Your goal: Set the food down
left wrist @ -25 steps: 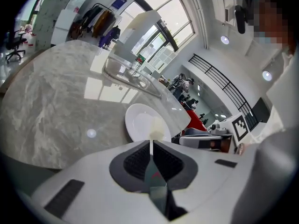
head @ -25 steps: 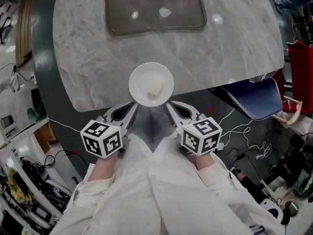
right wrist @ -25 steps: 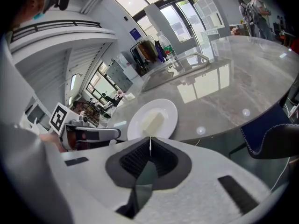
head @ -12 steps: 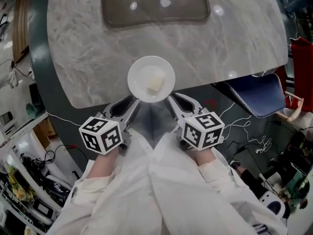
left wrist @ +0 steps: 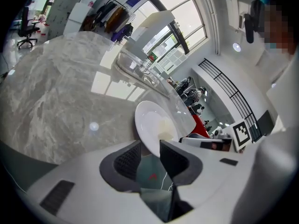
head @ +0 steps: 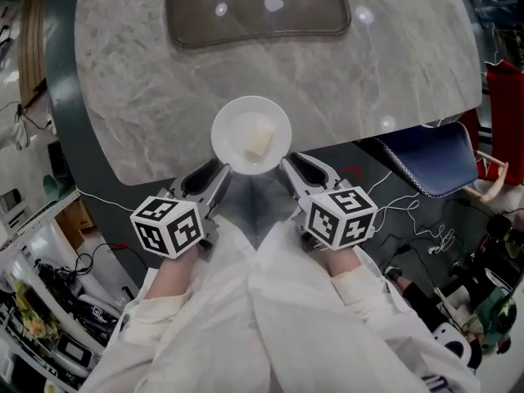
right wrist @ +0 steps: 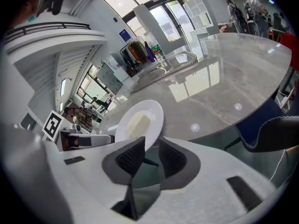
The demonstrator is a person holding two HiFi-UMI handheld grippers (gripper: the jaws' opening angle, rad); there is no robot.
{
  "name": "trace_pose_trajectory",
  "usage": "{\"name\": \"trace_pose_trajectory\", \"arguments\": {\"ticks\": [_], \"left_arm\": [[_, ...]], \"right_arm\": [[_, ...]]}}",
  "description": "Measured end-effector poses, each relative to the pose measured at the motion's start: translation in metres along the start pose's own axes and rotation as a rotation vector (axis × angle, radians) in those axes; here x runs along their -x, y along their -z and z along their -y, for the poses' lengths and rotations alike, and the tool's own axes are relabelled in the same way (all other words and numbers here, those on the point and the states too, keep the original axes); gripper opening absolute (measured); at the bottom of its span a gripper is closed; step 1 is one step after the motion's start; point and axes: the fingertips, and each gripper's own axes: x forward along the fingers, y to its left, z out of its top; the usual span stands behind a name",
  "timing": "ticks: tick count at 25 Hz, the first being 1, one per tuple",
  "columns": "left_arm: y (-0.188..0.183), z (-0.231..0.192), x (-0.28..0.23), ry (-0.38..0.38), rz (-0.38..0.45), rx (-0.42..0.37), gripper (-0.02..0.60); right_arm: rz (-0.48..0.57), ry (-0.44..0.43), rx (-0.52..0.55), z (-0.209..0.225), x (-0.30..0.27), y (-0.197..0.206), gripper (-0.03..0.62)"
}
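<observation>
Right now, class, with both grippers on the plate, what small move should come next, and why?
Probably ease the plate forward and down onto the marble table. The left gripper and right gripper each pinch its near rim, and it overhangs the table's near edge, so letting go now might tip the food.

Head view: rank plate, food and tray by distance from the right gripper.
1. The plate, gripped at its near rim by the right gripper.
2. The food, at the plate's centre.
3. The tray, at the table's far side.

Grey marble table; dark tray at far side.
</observation>
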Motion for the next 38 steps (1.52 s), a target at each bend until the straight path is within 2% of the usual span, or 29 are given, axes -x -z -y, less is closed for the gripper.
{"name": "trace_pose_trajectory", "arguments": {"ticks": [11, 21, 27, 38], "left_arm": [[-0.004, -0.004, -0.004, -0.001, 0.013, 0.029, 0.115], [-0.008, -0.005, -0.009, -0.032, 0.021, 0.014, 0.112], [-0.012, -0.007, -0.011, -0.067, 0.030, -0.015, 0.083], [-0.017, -0.007, -0.016, -0.055, 0.018, -0.029, 0.078]], "right_arm": [[-0.013, 0.012, -0.033, 0.003, -0.010, -0.001, 0.067], [-0.022, 0.037, -0.029, 0.005, -0.012, -0.001, 0.066], [-0.009, 0.041, -0.027, 0.006, -0.010, -0.002, 0.064], [0.040, 0.066, -0.059, 0.009, -0.010, -0.002, 0.058]]}}
